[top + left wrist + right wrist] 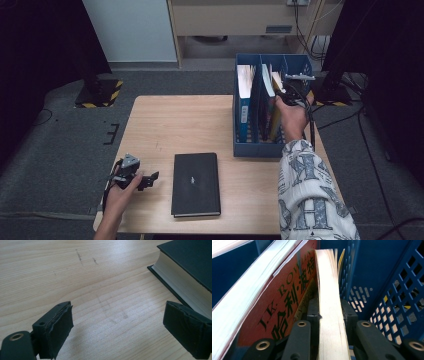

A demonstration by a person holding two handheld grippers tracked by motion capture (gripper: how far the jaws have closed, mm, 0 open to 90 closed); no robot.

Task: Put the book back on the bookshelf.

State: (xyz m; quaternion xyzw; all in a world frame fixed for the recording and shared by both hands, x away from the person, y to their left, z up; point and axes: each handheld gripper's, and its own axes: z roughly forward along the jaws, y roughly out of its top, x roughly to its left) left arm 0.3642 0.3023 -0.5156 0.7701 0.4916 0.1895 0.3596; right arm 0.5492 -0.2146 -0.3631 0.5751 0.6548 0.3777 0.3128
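While right gripper (329, 315) clamps book (329, 290), blue rack (300, 67), left idle.

The file rack (245, 148) is blue with a pattern of small holes. The book (287, 297) in it has a red cover with black letters. The closed book (196, 184) is black, the table (165, 125) light wood, the sleeve (310, 195) white with grey letters.

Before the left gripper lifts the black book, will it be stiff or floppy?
Probably stiff: the black hardcover book shows rigid boards overhanging a thick page block. Likely rather heavy for its size. The smooth cover may slip between the pads.
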